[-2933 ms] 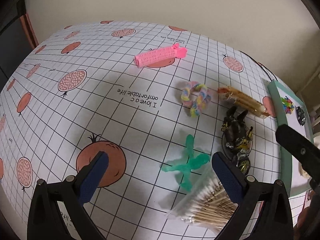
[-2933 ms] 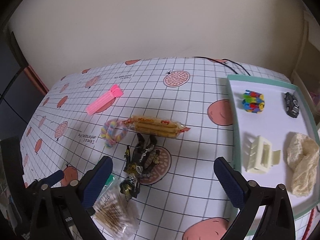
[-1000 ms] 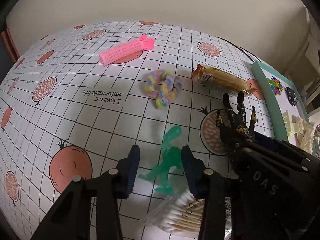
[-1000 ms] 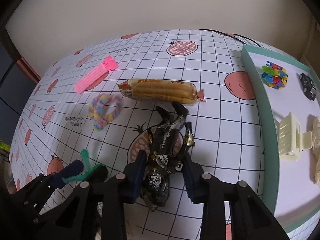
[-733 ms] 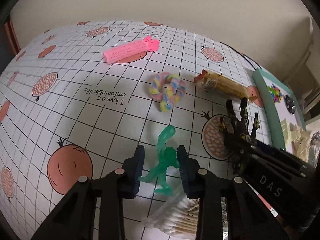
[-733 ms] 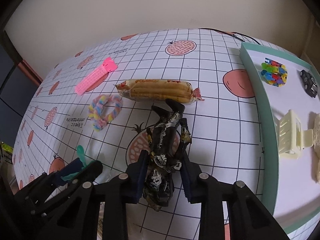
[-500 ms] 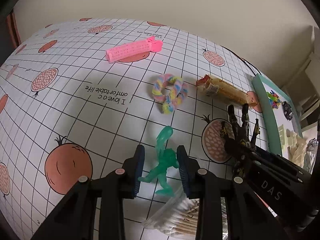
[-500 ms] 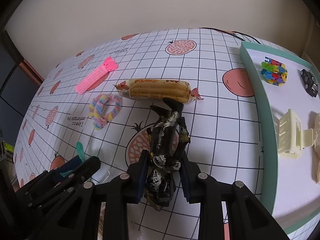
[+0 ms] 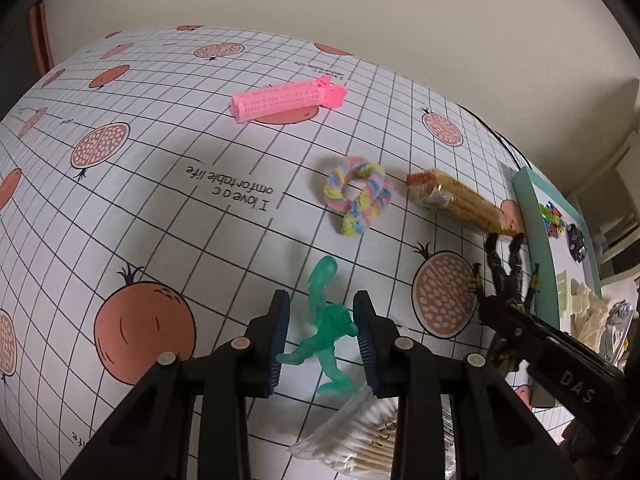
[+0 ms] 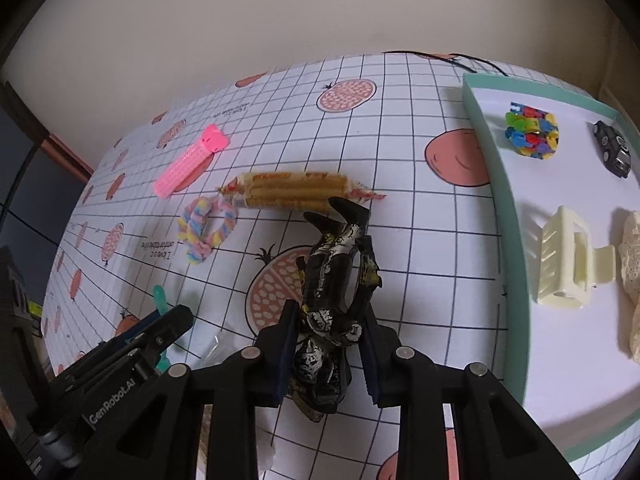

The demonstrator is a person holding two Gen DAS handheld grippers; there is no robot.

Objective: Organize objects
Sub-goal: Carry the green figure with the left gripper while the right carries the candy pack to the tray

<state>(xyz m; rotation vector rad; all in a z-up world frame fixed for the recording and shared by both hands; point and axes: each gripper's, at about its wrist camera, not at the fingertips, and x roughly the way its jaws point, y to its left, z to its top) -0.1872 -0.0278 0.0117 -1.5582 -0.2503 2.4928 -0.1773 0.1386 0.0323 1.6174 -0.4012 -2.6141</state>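
In the left wrist view my left gripper (image 9: 322,338) is shut on a translucent green toy figure (image 9: 326,328), lifted a little above the gridded cloth. In the right wrist view my right gripper (image 10: 330,350) is shut on a black and yellow action figure (image 10: 336,280), its legs pointing away from me and its feet near the biscuit packet (image 10: 296,192). The right gripper with that figure (image 9: 504,276) shows at the right of the left view. The left gripper's body (image 10: 132,356) sits at lower left of the right view, the green toy (image 10: 160,296) poking out behind it.
On the cloth lie a pink hair roller (image 9: 286,98), a pastel braided ring (image 9: 358,194) and a bag of cotton swabs (image 9: 360,436). A teal-rimmed tray (image 10: 480,128) at right holds a coloured block toy (image 10: 530,134), a small black car (image 10: 612,148), a cream claw clip (image 10: 568,260) and a crumpled beige lump (image 10: 632,272).
Both grippers went from wide open to shut, the left on the green toy and the right on the black figure. Over the last second both have risen slightly with their toys.
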